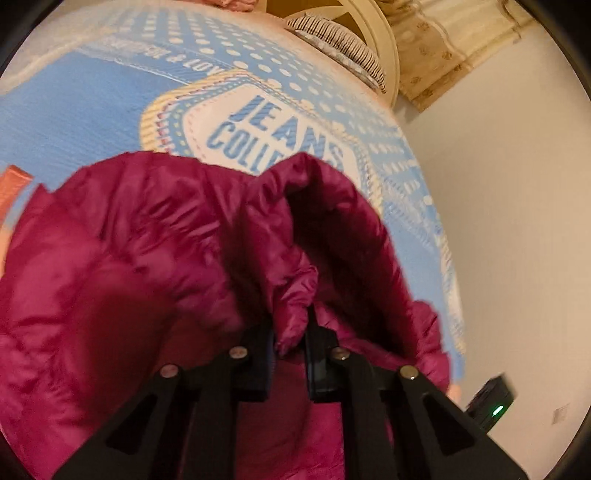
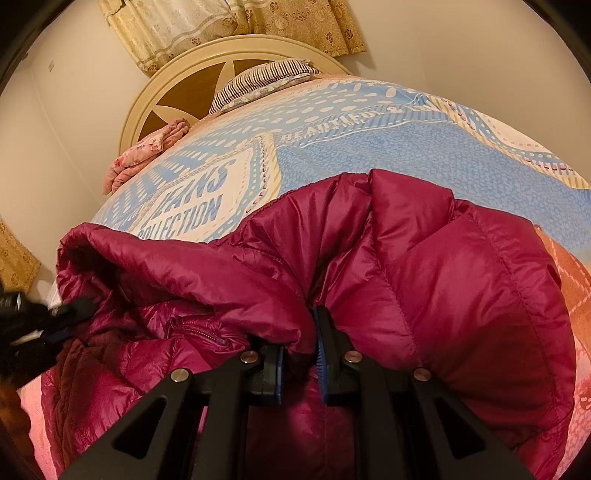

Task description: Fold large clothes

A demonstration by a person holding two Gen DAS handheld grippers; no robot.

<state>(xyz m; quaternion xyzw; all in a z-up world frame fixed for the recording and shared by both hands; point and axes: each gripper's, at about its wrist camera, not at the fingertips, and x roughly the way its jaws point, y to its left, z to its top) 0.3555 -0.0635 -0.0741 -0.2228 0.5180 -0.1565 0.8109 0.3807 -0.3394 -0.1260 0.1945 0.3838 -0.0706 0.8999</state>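
A magenta puffer jacket (image 1: 155, 251) lies on a bed with a blue and white printed cover (image 1: 92, 110). My left gripper (image 1: 290, 332) is shut on a fold of the jacket's edge, with fabric bunched between the fingers. In the right wrist view the same jacket (image 2: 424, 266) fills the lower half. My right gripper (image 2: 301, 339) is shut on another fold of it. The left gripper (image 2: 55, 314) shows at the left edge, holding the jacket's far side. The bed cover (image 2: 369, 147) lies beyond.
A striped pillow (image 2: 258, 81) and a pink folded cloth (image 2: 147, 151) lie near the cream headboard (image 2: 177, 74). Beige curtains (image 2: 221, 26) hang behind. An orange-pink blanket (image 2: 569, 288) lies at the right. A wall (image 1: 498, 184) runs along the bed's right side.
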